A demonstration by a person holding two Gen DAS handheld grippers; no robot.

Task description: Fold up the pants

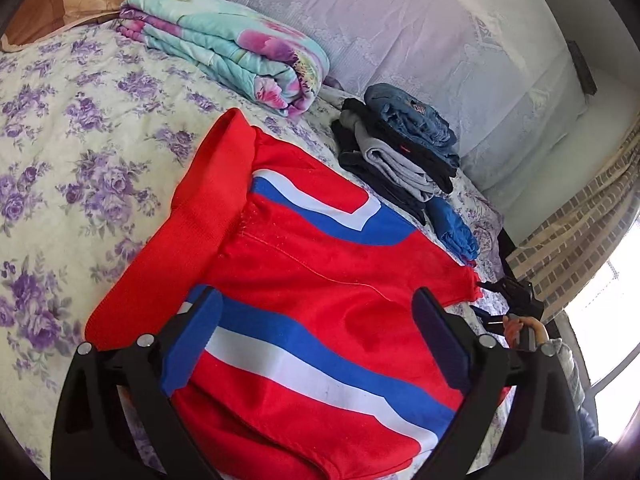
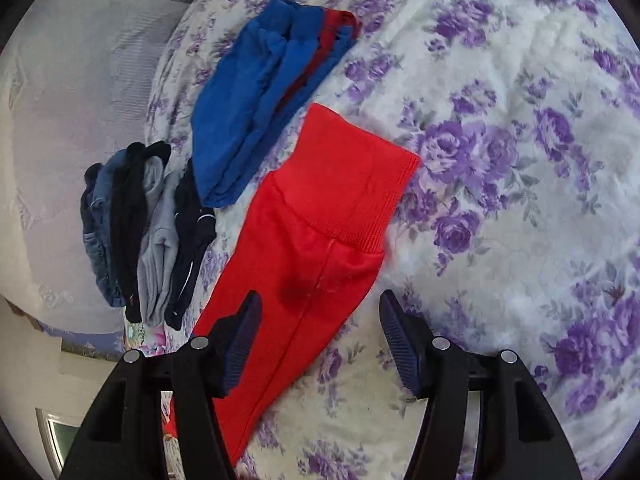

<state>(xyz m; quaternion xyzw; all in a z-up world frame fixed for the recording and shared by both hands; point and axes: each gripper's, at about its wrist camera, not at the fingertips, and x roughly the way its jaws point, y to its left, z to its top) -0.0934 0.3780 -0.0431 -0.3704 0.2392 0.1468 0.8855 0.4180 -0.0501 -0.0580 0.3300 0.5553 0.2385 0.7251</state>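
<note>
1. While the red pants (image 1: pixel 304 280) lie flat on the bed (image 1: pixel 80 128), the left gripper (image 1: pixel 316 340) hangs over them — jaws wide, nothing between the pads.
2. Pants: blue-and-white stripes across the body, ribbed waistband (image 1: pixel 200 216) toward the far left in the left view.
3. Right gripper (image 2: pixel 320 340): over a red leg (image 2: pixel 304 264) and its ribbed cuff (image 2: pixel 360 184); jaws part open, one on either side of the cloth, not pressing it.
4. Blue folded garment (image 2: pixel 256 100) — just beyond the cuff.
5. Stack of dark, grey and denim clothes (image 1: pixel 400 148) beside it, near the bed's edge.
6. Floral quilt (image 1: pixel 232 44), folded, farther up the bed.
7. A hand (image 1: pixel 524 332) shows at the right rim of the left view.
</note>
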